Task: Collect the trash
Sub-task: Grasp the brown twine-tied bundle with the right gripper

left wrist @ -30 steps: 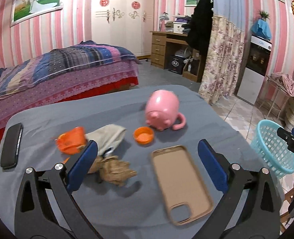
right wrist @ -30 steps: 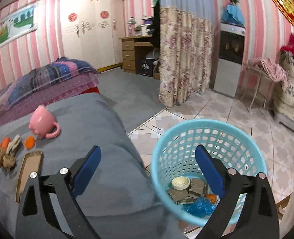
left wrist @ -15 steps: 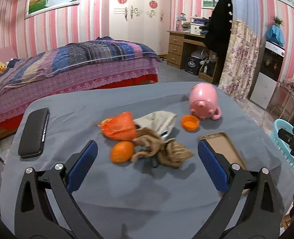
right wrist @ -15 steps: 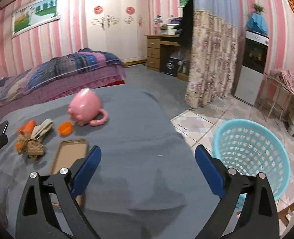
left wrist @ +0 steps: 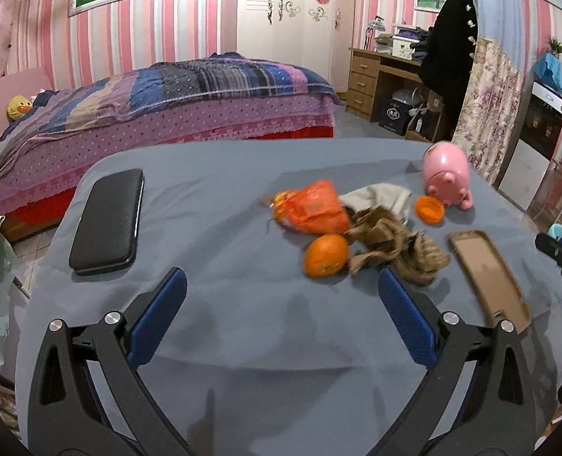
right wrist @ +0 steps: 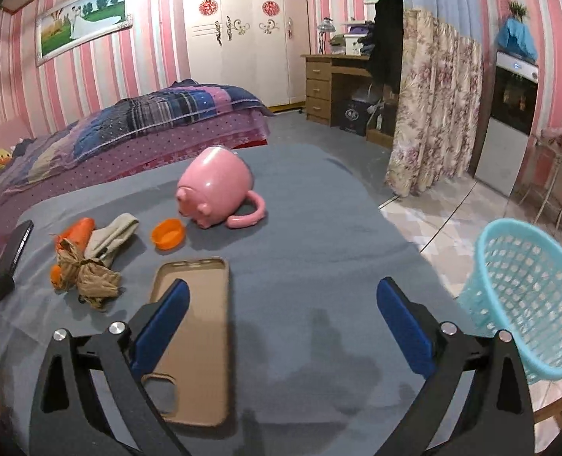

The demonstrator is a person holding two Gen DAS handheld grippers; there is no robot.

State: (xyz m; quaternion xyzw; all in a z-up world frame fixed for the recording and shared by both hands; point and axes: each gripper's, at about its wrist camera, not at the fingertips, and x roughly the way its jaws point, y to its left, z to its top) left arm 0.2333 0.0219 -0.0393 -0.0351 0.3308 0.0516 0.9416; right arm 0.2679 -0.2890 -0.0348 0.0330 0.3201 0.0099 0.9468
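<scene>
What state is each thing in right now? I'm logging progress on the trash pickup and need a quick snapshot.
left gripper: open, empty.
right gripper: open, empty.
pink mug: tipped on its side.
phone case: lying hollow side up, empty.
black phone: lying flat.
crumpled brown paper: on the table, not collected.
orange cap: hollow side up.
blue basket: upright, beside the table.

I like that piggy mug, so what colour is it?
The mug is pink all over, handle too. It shows best in the right wrist view.
</scene>
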